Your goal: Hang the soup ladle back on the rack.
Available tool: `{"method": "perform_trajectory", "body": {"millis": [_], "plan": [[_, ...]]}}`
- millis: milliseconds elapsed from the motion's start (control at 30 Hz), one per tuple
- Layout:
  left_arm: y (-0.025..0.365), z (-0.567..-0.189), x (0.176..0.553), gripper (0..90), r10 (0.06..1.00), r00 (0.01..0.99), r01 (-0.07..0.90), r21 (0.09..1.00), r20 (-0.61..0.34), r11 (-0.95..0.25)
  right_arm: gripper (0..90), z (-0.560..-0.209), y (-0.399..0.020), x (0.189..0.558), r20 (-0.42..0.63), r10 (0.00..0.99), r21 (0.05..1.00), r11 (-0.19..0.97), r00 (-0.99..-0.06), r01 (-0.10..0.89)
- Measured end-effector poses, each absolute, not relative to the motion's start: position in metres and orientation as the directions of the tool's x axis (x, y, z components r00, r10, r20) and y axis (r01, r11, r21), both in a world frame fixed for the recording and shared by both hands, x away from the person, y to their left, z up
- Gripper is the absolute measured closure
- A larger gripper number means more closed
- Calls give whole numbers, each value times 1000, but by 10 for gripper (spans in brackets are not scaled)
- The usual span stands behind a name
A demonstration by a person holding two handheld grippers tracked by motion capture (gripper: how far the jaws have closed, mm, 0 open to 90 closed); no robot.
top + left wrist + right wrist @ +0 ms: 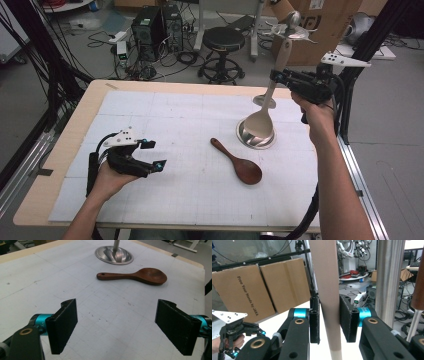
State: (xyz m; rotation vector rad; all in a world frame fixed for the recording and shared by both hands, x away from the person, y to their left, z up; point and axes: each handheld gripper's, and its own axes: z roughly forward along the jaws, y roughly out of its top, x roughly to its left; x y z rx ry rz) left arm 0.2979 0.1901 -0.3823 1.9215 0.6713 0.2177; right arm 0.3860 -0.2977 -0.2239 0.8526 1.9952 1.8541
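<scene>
At the near left of the table (60,165), the left gripper (153,154) rests low over the white gridded mat (165,125) in the person's left hand (107,181), its grey three-cornered plate on top and its tips aimed toward the middle of the mat. In the left gripper view its two black jaws stand wide apart with only bare mat between them; nothing is held.

Further right, near the middle of the mat, a dark wooden rice spoon (239,162) lies flat, its handle pointing to the far left and its bowl toward the near right. It touches neither gripper and sits just to the near left of the steel bowl.

The small steel bowl (245,139) stands on the mat to the right of centre. A pale beige rice spoon (261,120) stands nearly upright over it, its scoop end down at the bowl; whether the scoop touches the metal cannot be told from here.

At the far right, the right gripper (278,76) is raised above the table in the person's right hand (315,107). Its jaws are clamped on the beige handle (327,290), one pad pressed on each side, as the right gripper view shows close up.
</scene>
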Motion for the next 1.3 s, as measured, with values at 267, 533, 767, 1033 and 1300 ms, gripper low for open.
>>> {"method": "perform_trajectory", "body": {"millis": [267, 533, 767, 1033, 1300], "plan": [[190, -382, 298, 188, 544, 826, 354, 886, -147, -299, 670, -224, -300, 384, 187, 601, 972, 0, -777, 233], [191, -383, 299, 187, 545, 825, 356, 885, -148, -298, 640, -223, -299, 382, 181, 598, 972, 14, -780, 236], [192, -383, 299, 186, 546, 824, 357, 885, -148, -298, 637, -223, -300, 378, 169, 603, 972, 27, -779, 232], [193, -385, 301, 185, 548, 823, 361, 883, -149, -301, 631, -232, -307, 375, 178, 611, 971, 17, -772, 237], [193, -386, 301, 181, 550, 821, 363, 882, -150, -300, 633, -235, -311, 371, 172, 622, 968, 37, -764, 248]]}}
